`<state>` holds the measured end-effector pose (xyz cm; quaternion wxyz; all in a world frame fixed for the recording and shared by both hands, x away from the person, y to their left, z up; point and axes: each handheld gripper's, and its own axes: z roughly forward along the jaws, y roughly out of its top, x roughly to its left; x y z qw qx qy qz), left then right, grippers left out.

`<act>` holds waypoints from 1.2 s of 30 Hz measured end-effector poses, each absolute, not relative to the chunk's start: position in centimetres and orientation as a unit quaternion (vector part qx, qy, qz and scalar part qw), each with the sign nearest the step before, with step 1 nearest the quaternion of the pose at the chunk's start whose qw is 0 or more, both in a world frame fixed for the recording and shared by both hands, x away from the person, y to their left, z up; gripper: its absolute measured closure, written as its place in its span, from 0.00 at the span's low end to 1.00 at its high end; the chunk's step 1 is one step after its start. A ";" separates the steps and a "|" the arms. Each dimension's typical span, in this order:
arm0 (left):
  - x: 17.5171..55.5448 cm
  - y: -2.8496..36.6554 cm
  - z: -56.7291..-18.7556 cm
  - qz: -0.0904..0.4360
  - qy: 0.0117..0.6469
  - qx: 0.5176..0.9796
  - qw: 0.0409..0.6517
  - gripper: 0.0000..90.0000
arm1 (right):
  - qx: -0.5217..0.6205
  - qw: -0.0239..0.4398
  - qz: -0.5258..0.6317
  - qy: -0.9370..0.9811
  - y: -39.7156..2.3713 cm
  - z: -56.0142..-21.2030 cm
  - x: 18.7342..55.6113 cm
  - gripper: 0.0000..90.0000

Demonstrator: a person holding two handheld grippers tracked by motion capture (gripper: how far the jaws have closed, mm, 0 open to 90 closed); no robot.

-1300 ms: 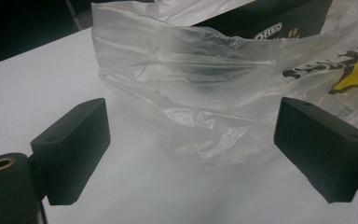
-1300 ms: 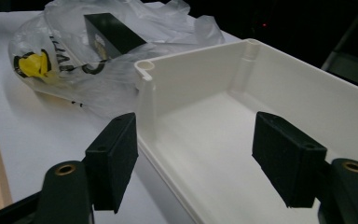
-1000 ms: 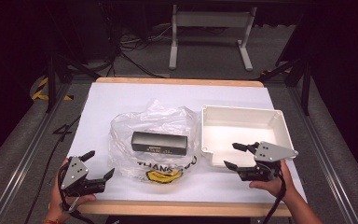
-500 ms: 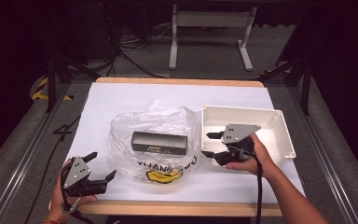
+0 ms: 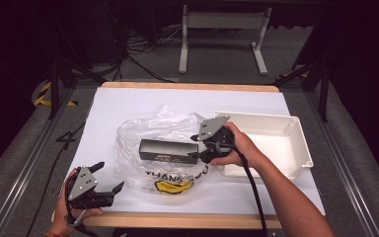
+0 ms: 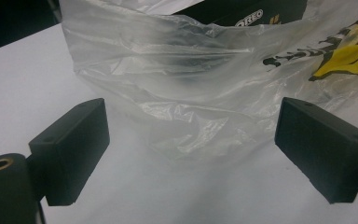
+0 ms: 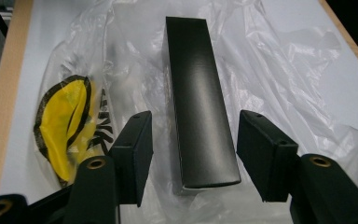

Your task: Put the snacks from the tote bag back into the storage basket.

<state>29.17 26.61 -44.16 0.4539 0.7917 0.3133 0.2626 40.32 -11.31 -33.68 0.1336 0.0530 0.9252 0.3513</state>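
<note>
Now your right gripper [image 5: 196, 147] sits at the near end of the black box [image 5: 169, 151], which lies on the clear plastic bag [image 5: 164, 148]; its jaws have just been narrowing and flank the box without pressing it. Your left gripper [image 5: 109, 177], beside the bag's near corner, stands wide apart, holding nothing.

Left claw [image 5: 109, 177]: low at the near-left desk [image 5: 128, 103] corner, hand wrapped around its grip, jaws spread wide, nothing between the pads [image 6: 74, 149]. Right claw [image 5: 193, 146]: forearm stretched diagonally inward, jaws pointing left, just been closing, pads [image 7: 133, 149] flanking without contact.
</note>
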 end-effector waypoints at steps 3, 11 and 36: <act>29.2 26.5 -44.2 0.261 0.310 0.794 0.453 0.12 | 0.045 0.128 0.339 0.931 -10.3 -33.9 41.0 0.51; 29.2 26.6 -44.1 0.261 0.307 0.793 0.456 0.12 | 0.050 0.112 0.311 0.942 -8.7 -35.3 42.9 0.50; 29.4 26.3 -44.2 0.256 0.302 0.799 0.453 0.12 | 0.047 0.080 0.197 0.976 -6.5 -38.3 45.2 0.41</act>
